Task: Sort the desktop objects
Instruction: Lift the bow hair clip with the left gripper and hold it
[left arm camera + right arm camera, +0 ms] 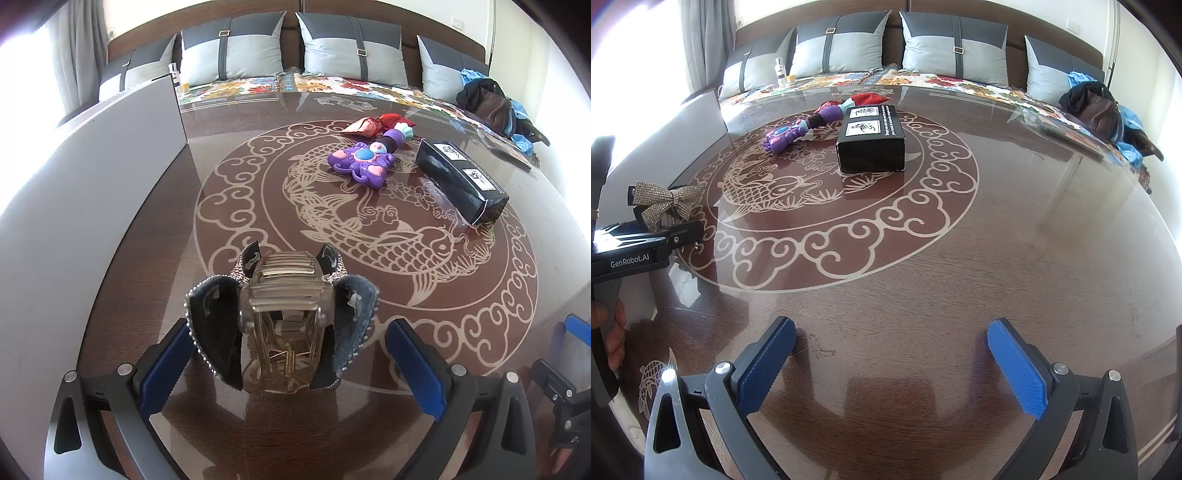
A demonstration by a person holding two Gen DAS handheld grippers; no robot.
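Glossy brown table point(461, 295), rhinestone-bowed plastic hair claw point(284, 325) between spread left fingers point(162, 373); right fingers point(1015, 369) spread, empty.

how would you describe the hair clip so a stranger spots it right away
Start at the round brown table with the pale fish pattern. Near its edge, between the open fingers of the left gripper, lies the hair clip: a clear claw with a rhinestone bow, far from the purple toy wand and black box.

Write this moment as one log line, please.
left gripper: open, straddling hair clip | right gripper: open, empty | table
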